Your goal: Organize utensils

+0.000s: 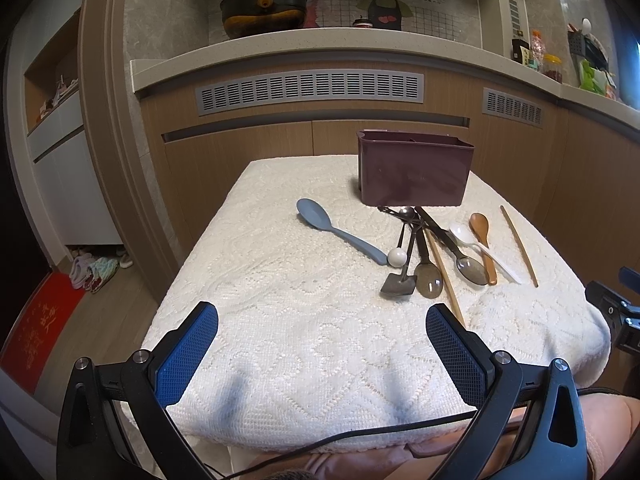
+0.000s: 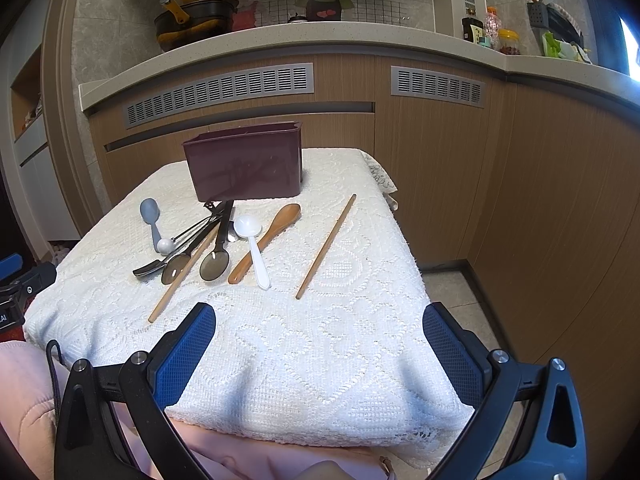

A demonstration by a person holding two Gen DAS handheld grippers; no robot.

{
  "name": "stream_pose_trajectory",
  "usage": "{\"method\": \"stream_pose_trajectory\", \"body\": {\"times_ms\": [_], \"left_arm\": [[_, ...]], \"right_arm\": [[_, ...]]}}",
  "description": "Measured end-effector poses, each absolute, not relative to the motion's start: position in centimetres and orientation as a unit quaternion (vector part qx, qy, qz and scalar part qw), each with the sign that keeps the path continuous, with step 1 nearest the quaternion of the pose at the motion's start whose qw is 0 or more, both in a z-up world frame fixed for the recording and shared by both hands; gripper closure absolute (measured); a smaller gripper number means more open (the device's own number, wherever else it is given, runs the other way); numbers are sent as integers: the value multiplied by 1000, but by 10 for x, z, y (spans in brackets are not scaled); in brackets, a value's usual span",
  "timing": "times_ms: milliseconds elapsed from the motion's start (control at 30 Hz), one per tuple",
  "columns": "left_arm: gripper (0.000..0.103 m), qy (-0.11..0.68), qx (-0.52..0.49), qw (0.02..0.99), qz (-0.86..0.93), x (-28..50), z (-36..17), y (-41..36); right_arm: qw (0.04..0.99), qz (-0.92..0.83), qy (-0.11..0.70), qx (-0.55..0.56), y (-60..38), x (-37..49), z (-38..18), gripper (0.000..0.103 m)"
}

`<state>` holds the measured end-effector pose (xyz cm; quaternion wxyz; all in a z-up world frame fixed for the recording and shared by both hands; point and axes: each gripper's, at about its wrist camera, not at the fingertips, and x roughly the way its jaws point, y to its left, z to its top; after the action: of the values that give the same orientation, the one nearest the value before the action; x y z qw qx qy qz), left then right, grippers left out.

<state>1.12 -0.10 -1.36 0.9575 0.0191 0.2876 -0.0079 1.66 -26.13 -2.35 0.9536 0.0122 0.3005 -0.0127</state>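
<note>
A dark red utensil box (image 1: 414, 168) (image 2: 245, 162) stands at the far side of a small table. In front of it lie a grey-blue spoon (image 1: 334, 232) (image 2: 151, 218), a white spoon (image 1: 482, 246) (image 2: 253, 246), a brown wooden spoon (image 1: 484, 240) (image 2: 270, 236), several dark metal and smoky plastic spoons (image 1: 428, 264) (image 2: 216, 248), and two wooden chopsticks (image 1: 519, 246) (image 2: 326, 246). My left gripper (image 1: 322, 322) is open and empty above the table's near edge. My right gripper (image 2: 320, 322) is open and empty, also at the near edge.
The table wears a white lace cloth (image 1: 304, 320) (image 2: 360, 280). Wooden cabinets and a curved counter (image 1: 320, 46) stand right behind it. A black cable (image 1: 360, 436) runs along the near edge. The floor drops off on both sides.
</note>
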Motion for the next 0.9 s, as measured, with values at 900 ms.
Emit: {"method": "stream_pose_trajectory", "body": {"times_ms": [900], "left_arm": [[0,346,-51,936,-50,187,-5,15]], "right_arm": [[917,81,376,-108,-219,172,-23,0]]}}
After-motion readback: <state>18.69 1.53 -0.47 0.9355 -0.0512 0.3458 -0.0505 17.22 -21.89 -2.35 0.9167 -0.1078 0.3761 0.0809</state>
